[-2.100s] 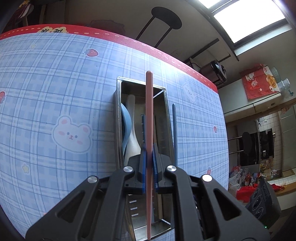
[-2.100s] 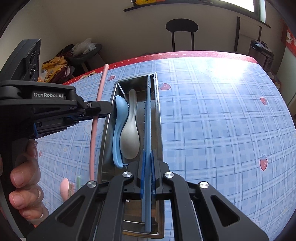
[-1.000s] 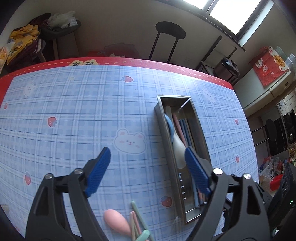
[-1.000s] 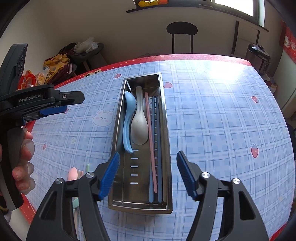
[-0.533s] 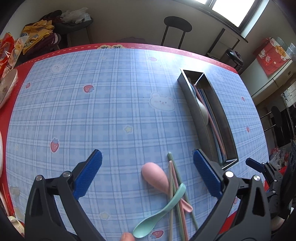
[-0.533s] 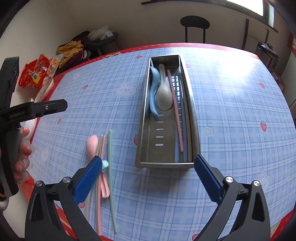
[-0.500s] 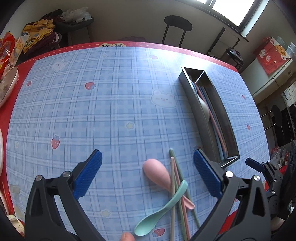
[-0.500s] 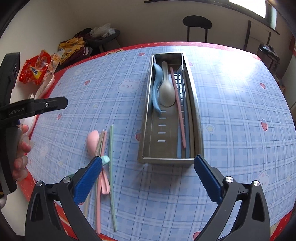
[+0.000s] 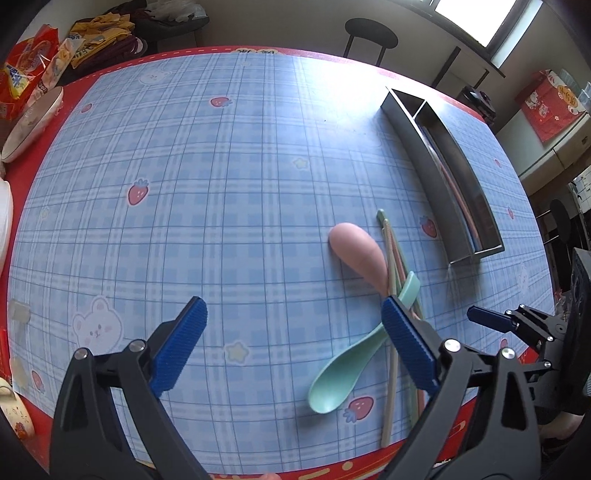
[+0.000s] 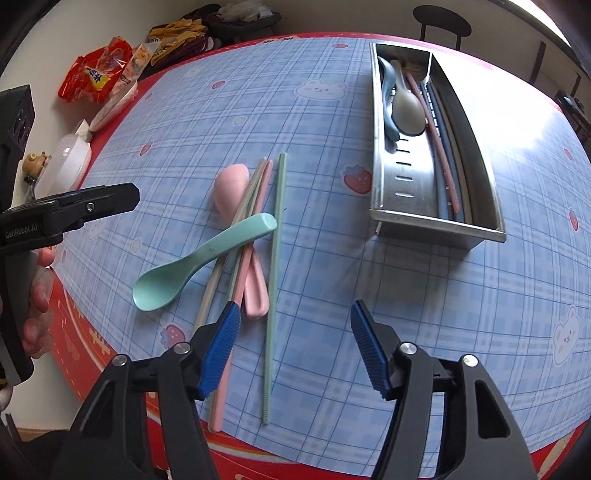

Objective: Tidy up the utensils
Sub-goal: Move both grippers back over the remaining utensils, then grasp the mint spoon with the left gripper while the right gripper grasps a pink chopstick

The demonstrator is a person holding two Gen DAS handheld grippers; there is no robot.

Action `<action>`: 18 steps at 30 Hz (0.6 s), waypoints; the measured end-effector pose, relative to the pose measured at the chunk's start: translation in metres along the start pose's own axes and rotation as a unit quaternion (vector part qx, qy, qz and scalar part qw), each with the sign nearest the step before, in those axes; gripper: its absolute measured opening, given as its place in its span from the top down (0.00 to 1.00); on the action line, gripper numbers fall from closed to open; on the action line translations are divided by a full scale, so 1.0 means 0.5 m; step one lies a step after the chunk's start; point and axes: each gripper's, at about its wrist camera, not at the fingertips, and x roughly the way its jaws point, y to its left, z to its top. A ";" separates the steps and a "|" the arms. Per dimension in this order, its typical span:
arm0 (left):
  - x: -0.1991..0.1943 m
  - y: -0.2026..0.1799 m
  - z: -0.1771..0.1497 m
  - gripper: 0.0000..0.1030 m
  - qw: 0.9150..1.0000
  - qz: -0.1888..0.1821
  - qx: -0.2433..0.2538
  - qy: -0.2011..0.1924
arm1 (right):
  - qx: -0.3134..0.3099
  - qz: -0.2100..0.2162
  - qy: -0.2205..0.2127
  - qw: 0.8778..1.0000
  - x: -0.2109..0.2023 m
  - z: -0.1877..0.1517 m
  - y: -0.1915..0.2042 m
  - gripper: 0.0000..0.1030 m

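A steel utensil tray (image 10: 476, 227) (image 9: 424, 147) holds a blue spoon (image 10: 388, 85), a grey spoon (image 10: 408, 107), a pink chopstick (image 10: 439, 147) and blue chopsticks. On the cloth near the front edge lies a pile: a mint spoon (image 10: 192, 266) (image 9: 347, 373), a pink spoon (image 10: 231, 188) (image 9: 358, 251), a green chopstick (image 10: 275, 266) and pink and pale chopsticks (image 10: 236, 280). My right gripper (image 10: 295, 343) is open and empty just above the pile's near ends. My left gripper (image 9: 291, 343) is open and empty, left of the mint spoon.
The blue plaid tablecloth (image 9: 221, 184) has a red border at the near edge (image 10: 258, 454). Snack bags (image 10: 99, 74), white dishes (image 10: 70, 162) and clothes sit at the table's left side. A black stool (image 9: 369, 33) stands beyond the far edge.
Both grippers released their chopsticks into the tray, opened, and pulled back toward the near edge. Both now hover close over the loose pile of spoons and chopsticks.
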 end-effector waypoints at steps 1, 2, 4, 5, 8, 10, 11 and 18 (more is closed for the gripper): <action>-0.001 0.005 -0.006 0.16 1.000 0.002 0.001 0.001 | -0.008 0.001 0.004 1.000 0.004 -0.003 0.009 0.44; -0.002 0.010 -0.011 0.19 1.000 0.004 0.000 0.002 | -0.015 0.004 0.007 1.000 0.007 -0.004 0.019 0.44; -0.004 0.020 -0.019 0.23 1.000 0.003 -0.005 0.004 | -0.028 0.010 0.011 0.999 0.011 -0.006 0.037 0.49; -0.005 0.024 -0.023 0.24 1.000 0.003 -0.007 0.003 | -0.034 0.013 0.012 0.999 0.013 -0.005 0.045 0.55; -0.010 0.034 -0.031 0.27 1.000 0.001 -0.010 0.002 | -0.047 0.020 0.016 0.999 0.015 -0.006 0.064 0.72; -0.013 0.034 -0.037 0.28 1.000 -0.001 -0.008 0.002 | -0.050 0.021 0.020 0.998 0.018 -0.008 0.069 0.83; -0.015 0.033 -0.039 0.28 1.000 -0.001 -0.006 0.002 | -0.048 0.025 0.025 0.998 0.021 -0.009 0.071 0.88; -0.013 0.029 -0.047 0.28 1.000 -0.007 -0.002 0.008 | -0.025 0.026 0.041 0.998 0.034 -0.018 0.064 0.92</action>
